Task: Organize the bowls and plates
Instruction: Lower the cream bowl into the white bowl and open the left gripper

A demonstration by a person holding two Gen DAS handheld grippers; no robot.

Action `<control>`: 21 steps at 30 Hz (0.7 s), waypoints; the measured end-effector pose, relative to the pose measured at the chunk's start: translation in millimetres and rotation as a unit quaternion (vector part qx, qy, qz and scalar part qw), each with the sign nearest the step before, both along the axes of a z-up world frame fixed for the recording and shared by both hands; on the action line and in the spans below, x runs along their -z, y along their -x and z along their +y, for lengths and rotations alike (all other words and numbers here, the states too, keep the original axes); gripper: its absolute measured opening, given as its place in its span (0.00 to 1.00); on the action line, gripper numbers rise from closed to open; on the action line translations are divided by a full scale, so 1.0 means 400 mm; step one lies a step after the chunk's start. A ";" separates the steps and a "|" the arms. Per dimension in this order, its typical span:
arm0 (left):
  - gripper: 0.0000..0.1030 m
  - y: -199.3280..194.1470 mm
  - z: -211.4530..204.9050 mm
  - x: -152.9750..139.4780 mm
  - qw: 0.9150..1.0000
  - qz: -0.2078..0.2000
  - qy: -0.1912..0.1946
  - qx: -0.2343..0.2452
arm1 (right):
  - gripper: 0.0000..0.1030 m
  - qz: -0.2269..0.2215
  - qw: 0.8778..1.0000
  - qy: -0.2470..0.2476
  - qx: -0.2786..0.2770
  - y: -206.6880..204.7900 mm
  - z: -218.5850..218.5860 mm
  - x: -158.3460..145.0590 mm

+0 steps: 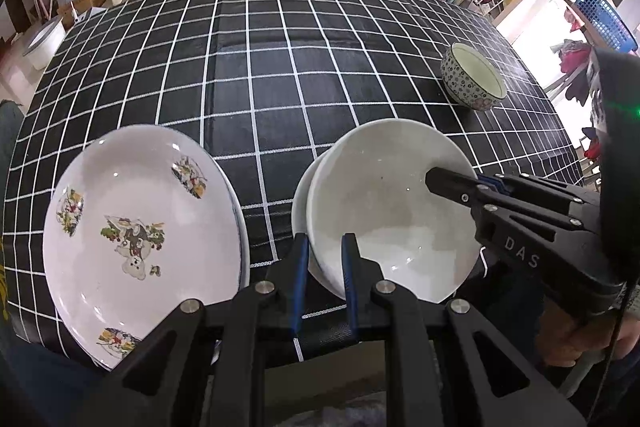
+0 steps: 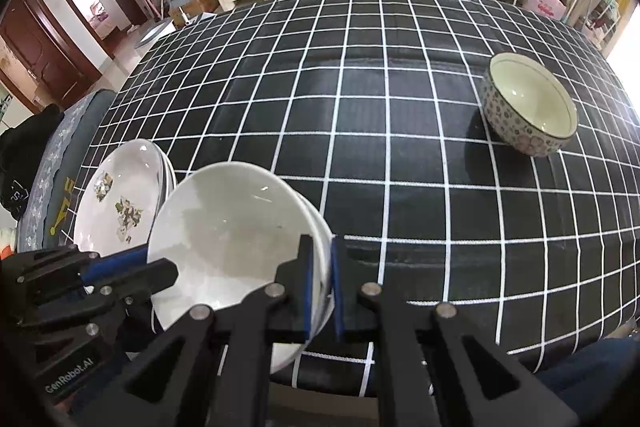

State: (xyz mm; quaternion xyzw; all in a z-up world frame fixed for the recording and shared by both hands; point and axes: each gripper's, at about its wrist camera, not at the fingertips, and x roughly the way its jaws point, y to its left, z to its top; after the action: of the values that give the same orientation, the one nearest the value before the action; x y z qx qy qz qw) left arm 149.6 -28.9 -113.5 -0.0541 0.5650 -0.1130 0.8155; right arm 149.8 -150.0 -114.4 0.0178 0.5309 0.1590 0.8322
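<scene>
The white bowl is gripped at its near rim by the left gripper and at its opposite rim by the right gripper, both closed on it, just beside the flowered plate. The patterned bowl is set well apart from that plate.

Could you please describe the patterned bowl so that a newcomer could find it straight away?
Start from the black checked tablecloth and look to its far right side. The patterned bowl stands there upright and alone, apart from the white bowls held in both grippers. Only it has a speckled floral outside.
</scene>
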 end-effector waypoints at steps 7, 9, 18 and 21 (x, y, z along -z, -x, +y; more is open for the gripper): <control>0.14 0.003 0.008 0.007 1.000 0.000 0.005 -0.005 | 0.12 -0.007 1.000 0.020 -0.009 -0.005 0.016 -0.001; 0.14 0.005 0.011 0.001 1.000 -0.004 0.007 -0.006 | 0.12 -0.011 1.000 0.026 -0.012 -0.004 0.021 -0.002; 0.20 0.026 0.007 -0.049 0.999 -0.052 -0.003 0.005 | 0.27 -0.016 1.000 0.020 -0.002 0.001 0.010 -0.019; 0.35 0.041 0.002 -0.073 0.997 -0.077 -0.009 0.006 | 0.44 -0.033 0.999 0.018 0.007 0.007 0.004 -0.040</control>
State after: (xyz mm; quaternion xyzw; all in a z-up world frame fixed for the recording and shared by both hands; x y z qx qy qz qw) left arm 133.3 -28.0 -84.1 -0.0343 0.5015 -0.1170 0.8565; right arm 147.1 -148.5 -98.5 0.0011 0.5060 0.1442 0.8504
